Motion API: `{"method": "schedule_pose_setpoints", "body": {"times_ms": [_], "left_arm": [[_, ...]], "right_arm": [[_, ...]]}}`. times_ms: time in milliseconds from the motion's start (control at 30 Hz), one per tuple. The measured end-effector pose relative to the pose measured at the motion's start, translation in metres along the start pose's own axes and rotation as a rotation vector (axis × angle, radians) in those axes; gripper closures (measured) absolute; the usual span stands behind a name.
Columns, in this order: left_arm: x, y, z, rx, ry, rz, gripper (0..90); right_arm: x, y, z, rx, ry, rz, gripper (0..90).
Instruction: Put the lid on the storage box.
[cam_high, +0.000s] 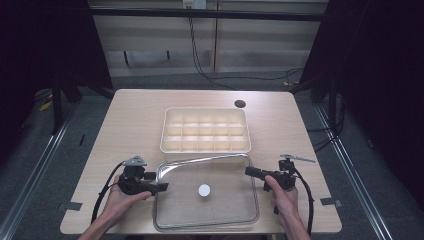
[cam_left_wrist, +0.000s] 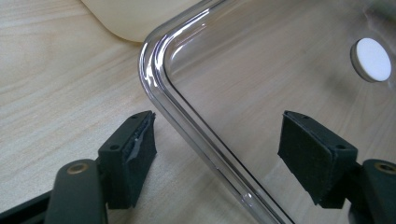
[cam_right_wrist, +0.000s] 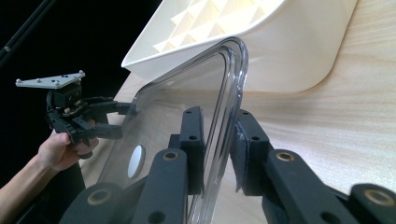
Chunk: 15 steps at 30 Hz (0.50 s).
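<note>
A clear plastic lid (cam_high: 220, 210) with a white round knob (cam_high: 204, 190) lies on the table in front of a cream divided tray (cam_high: 205, 145). My left gripper (cam_high: 162, 187) is open at the lid's left rim (cam_left_wrist: 187, 121). One pad (cam_left_wrist: 140, 140) is outside the rim and the other over the lid, neither touching it. My right gripper (cam_high: 248, 171) is shut on the lid's right rim (cam_right_wrist: 229, 93), which its pads (cam_right_wrist: 194, 140) pinch from both sides. In the right gripper view, the left gripper (cam_right_wrist: 127, 120) shows at the lid's far side.
The cream tray (cam_right_wrist: 280, 46) has several empty compartments and sits just beyond the lid, close to its far edge. A dark round hole (cam_high: 240, 103) marks the table behind the tray. Bare wood lies to the left and right of the tray.
</note>
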<state>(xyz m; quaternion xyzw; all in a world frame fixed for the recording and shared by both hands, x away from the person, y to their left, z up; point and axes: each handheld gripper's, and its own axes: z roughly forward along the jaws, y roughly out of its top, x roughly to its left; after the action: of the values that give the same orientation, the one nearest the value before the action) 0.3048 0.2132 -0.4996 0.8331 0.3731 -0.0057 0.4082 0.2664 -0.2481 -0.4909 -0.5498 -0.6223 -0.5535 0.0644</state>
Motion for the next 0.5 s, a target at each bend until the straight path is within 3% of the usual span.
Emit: {"method": "schedule_pose_setpoints", "body": {"times_ms": [167,233,333,500], "left_arm": [[0.0003,0.0015,0.0033,-0.011,-0.035,-0.016,26.6],[0.0001,0.0023,0.0041,-0.013,-0.045,-0.045,27.3],[0.0015,0.0027,0.0027,-0.008,-0.07,-0.058,30.9],[-0.0014,0.005,-0.001,-0.026,-0.077,-0.038,34.4]], "right_arm": [[0.0011,0.0006,0.0001,-0.01,0.004,-0.004,77.0],[0.0022,0.0008,0.0003,-0.009,0.006,-0.007,76.9],[0.0016,0.0012,0.0011,-0.007,0.002,-0.007,76.8],[0.0023,0.0007,0.0016,0.017,-0.048,-0.026,75.0]]}}
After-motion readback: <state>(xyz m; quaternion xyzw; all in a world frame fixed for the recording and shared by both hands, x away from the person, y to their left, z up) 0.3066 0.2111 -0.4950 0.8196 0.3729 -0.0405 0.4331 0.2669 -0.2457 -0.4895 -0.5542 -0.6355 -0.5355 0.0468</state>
